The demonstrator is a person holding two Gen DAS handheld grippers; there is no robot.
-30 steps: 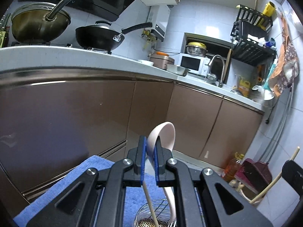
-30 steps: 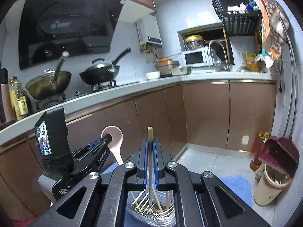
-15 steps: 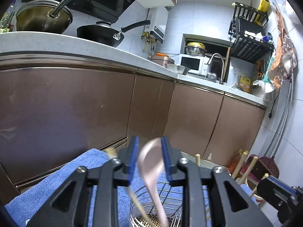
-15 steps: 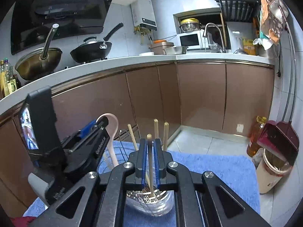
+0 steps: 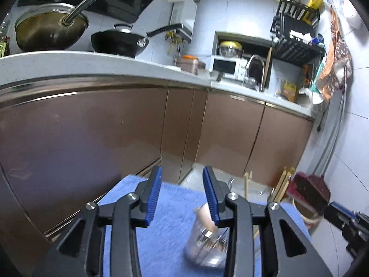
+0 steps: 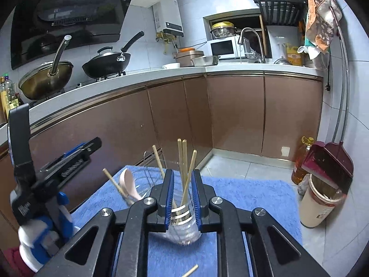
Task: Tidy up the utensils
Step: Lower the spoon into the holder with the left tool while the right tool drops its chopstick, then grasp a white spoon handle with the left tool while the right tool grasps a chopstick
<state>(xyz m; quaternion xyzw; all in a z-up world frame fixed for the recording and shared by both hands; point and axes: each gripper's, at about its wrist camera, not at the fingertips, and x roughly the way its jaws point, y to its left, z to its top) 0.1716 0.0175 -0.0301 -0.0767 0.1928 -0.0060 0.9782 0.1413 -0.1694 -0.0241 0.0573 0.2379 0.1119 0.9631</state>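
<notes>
Now | clear wire-lined utensil holder [image 6: 182, 226] sitting on blue mat [image 6: 253, 198], holding pale pink spoon [image 6: 129, 185] and wooden chopsticks [image 6: 184, 161] | left gripper [image 5: 182, 194] hanging released beside holder | right gripper [image 6: 182, 198] parted around chopsticks | stray chopstick [image 6: 190, 271] lying near holder, remaining.

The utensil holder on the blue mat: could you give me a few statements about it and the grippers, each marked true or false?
1. The pink spoon sits in the utensil holder. True.
2. The left gripper grips the spoon. False: its jaws are apart with nothing between them.
3. Several chopsticks stand in the holder. True.
4. The right gripper is clamped on a chopstick. False: its jaws are apart.
5. One loose chopstick lies on the blue mat. True.
</notes>
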